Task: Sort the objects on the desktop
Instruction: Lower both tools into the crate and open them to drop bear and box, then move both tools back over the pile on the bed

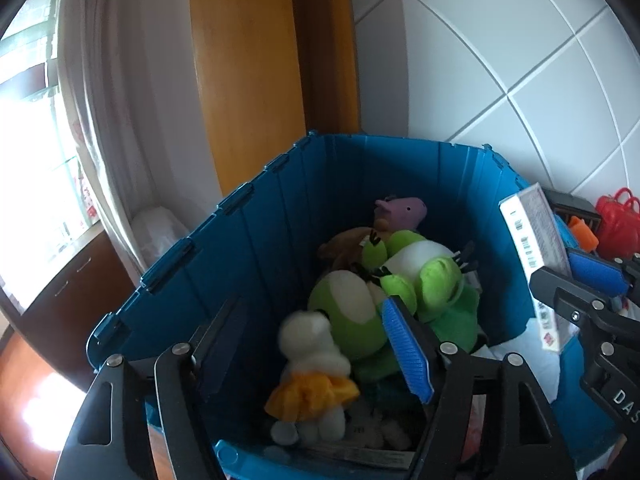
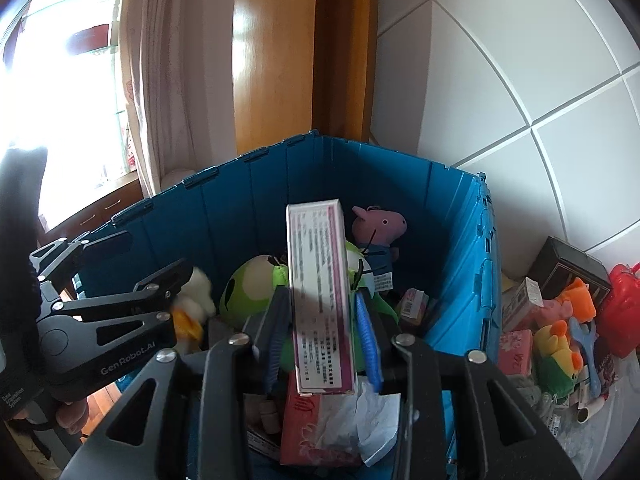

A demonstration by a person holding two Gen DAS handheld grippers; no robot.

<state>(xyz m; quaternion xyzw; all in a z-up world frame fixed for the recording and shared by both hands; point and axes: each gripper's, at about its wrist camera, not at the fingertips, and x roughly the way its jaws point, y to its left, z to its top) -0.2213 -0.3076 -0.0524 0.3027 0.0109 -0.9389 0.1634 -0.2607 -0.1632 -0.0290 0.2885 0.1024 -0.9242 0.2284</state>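
Note:
A blue plastic bin (image 1: 248, 248) (image 2: 460, 248) holds plush toys: green frogs (image 1: 404, 280) (image 2: 248, 284), a purple pig (image 1: 400, 210) (image 2: 380, 226) and a white duck in a yellow skirt (image 1: 312, 364) (image 2: 194, 300). My left gripper (image 1: 312, 348) is open over the bin; the blurred duck hangs between its fingers, untouched by the pads. My right gripper (image 2: 324, 340) is shut on a tall white and magenta box (image 2: 320, 300), held upright over the bin. That box (image 1: 532, 236) and the right gripper (image 1: 584, 284) show at the right of the left wrist view.
A pink tissue pack (image 2: 320, 428) lies in the bin's near corner. Right of the bin lie loose items: a black box (image 2: 568, 268), a red bag (image 2: 622, 312) (image 1: 618, 220), a yellow-green plush (image 2: 560, 348), small cartons (image 2: 520, 308). A tiled wall, wooden door and curtain stand behind.

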